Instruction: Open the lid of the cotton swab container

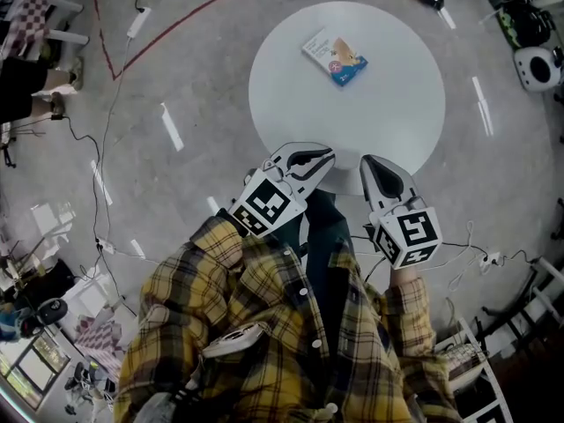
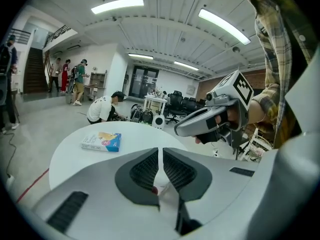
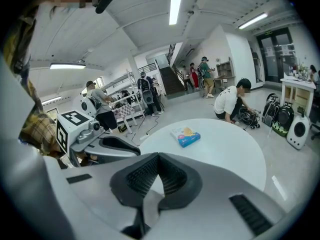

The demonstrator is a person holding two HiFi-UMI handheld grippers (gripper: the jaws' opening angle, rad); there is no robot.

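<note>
**Both Jaws Closed at the Near Rim, Swab Box Across the Table**

Grey polished concrete floor (image 1: 203, 86), crossed by a thin red tape line (image 1: 176, 25), spread under a round white table (image 1: 388, 122) in a large workshop room lit by long ceiling strips. On the far half of the table lay the cotton swab container, a flat white-and-blue cardboard box (image 1: 335, 57) with a printed picture on its top face. It rested flat on the tabletop with nothing touching it.

A person in a yellow plaid shirt (image 1: 264, 307) stood at the near side of the table and held both tools side by side over its near rim. The left gripper (image 1: 324, 157), white with dark ribbed pads and a black-and-white marker cube at its rear, had its jaws closed on nothing. The right gripper (image 1: 370, 166), of the same build, also had its jaws pressed together and empty. The two grippers were near each other and well apart from the box, with bare tabletop between them and it.

Beyond the table, a person in a white shirt (image 3: 230, 101) crouched on the floor beside bags and equipment. Several other people stood near a staircase (image 3: 172, 81) at the back of the room.
</note>
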